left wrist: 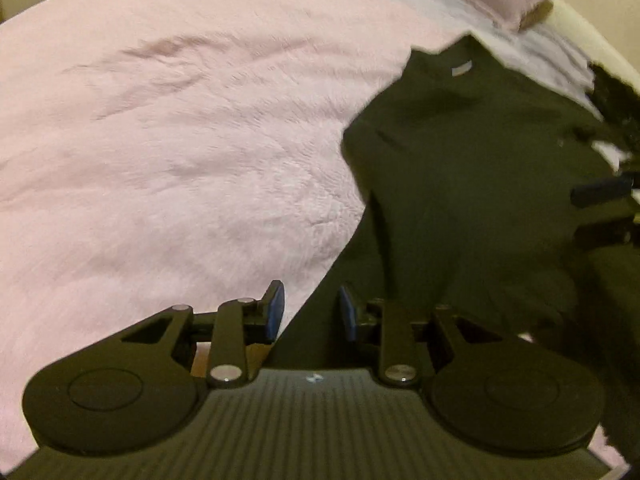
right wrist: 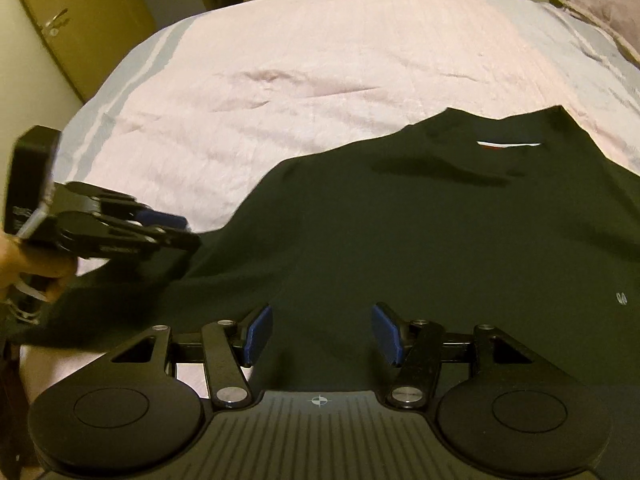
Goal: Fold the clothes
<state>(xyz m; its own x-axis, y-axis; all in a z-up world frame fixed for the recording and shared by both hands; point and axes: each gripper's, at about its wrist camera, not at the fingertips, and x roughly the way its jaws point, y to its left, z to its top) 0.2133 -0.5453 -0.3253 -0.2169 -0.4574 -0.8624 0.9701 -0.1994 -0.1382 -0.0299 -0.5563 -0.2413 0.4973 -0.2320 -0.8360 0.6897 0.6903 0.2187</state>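
Black shirt point(right wrist: 420, 240) lies spread on the pink bed point(right wrist: 320, 60). Left hand-held gripper point(left wrist: 308, 312) hovers at its edge, pads slightly apart, gripping nothing; right hand-held gripper point(right wrist: 322, 334) gapes wide above the cloth.

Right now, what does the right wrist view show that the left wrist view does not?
Only the right wrist view shows the wooden door, the person's hand and the whole left gripper.
Only the left wrist view shows the right gripper's fingers from the side.
Both show the dark shirt with its white neck label, the pink bed cover and a pillow.
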